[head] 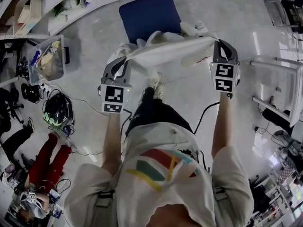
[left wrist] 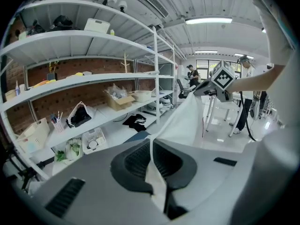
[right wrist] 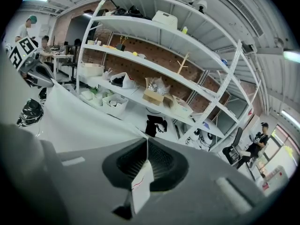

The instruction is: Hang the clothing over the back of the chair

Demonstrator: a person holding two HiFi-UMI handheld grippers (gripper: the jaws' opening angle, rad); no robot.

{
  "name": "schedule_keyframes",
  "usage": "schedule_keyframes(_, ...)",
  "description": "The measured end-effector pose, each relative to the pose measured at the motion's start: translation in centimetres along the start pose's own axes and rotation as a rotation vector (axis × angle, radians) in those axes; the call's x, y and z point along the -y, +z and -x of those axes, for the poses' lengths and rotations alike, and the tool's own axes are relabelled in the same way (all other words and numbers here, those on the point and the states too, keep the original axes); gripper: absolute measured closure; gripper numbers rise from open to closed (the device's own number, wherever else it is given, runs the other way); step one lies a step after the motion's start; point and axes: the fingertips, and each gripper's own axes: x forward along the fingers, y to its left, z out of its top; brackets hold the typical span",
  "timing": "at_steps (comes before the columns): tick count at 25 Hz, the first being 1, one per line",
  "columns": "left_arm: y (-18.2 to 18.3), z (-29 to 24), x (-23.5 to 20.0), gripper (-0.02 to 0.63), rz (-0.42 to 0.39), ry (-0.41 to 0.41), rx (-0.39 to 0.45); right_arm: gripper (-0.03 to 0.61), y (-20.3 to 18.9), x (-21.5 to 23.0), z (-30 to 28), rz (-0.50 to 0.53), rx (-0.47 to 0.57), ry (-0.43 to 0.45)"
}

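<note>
I am clenching my left gripper (left wrist: 152, 163) on one edge of the white clothing (head: 170, 51), with the cloth pinched flat between its jaws. My right gripper (right wrist: 145, 165) is clamping the opposite edge, and a small white label (right wrist: 140, 189) is hanging below the pinch. In the head view I am holding the garment stretched between both grippers across the upper middle of the frame. It is overlapping the lower edge of the blue chair (head: 149, 14) at top centre, but I cannot tell whether they are touching. Shelves (left wrist: 93, 78) are filling the left of the left gripper view.
</note>
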Motion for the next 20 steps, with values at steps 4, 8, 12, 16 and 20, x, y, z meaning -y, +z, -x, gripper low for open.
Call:
schedule_keyframes(4, -1.1, -0.4, 0.7, 0.597, -0.002, -0.017, -0.024, 0.571, -1.1, -0.4, -0.4, 0.005, -0.019, 0.003)
schedule_keyframes(8, -1.5, -0.8, 1.2, 0.597, 0.006, -0.028, -0.032, 0.571, -1.8, -0.5, -0.9, 0.011, -0.03, 0.009)
schedule_keyframes(12, -1.4, -1.2, 1.3, 0.597, 0.011, -0.035, -0.031, 0.571, -1.5, -0.2, -1.5, 0.032, -0.032, 0.009)
schedule_keyframes(16, -1.9, -1.7, 1.7, 0.597, 0.02, -0.05, -0.043, 0.571, -2.2, -0.2, -1.9, 0.026, -0.042, 0.004)
schedule_keyframes(20, -1.8, -2.0, 2.5, 0.597, 0.015, -0.081, -0.04, 0.571, -4.0, 0.3, -2.4, 0.015, -0.082, -0.006)
